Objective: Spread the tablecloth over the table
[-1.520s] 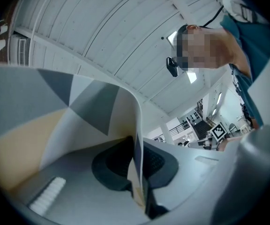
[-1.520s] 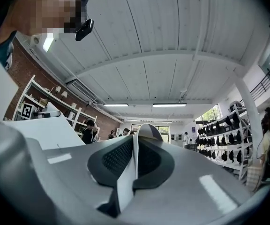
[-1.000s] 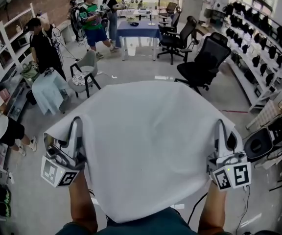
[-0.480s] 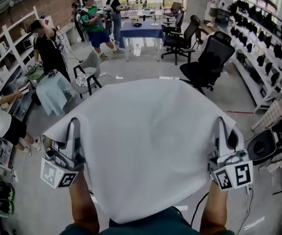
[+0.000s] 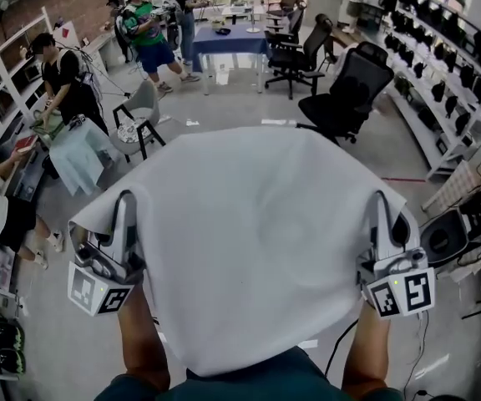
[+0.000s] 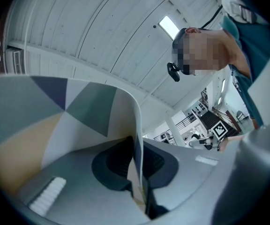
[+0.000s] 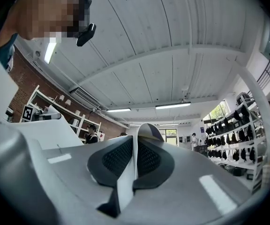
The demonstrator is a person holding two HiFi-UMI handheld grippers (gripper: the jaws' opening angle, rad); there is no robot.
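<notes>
- We hold one white fabric tablecloth (image 5: 257, 241) up in the air, spread between two grey two-jaw grippers.
- Our left gripper (image 5: 125, 203) is clamped tight on the cloth's left edge, with the fold pinched between its dark pads (image 6: 116, 161).
- Our right gripper (image 5: 381, 200) is likewise closed on the cloth's right edge.
- Beyond the cloth we count three black office chairs (image 5: 349, 90), perhaps more, and one blue-covered table (image 5: 224, 40).

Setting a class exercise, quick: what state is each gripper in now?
Left gripper: jaws shut on the white fabric tablecloth.
Right gripper: jaws shut on the same tablecloth.
</notes>
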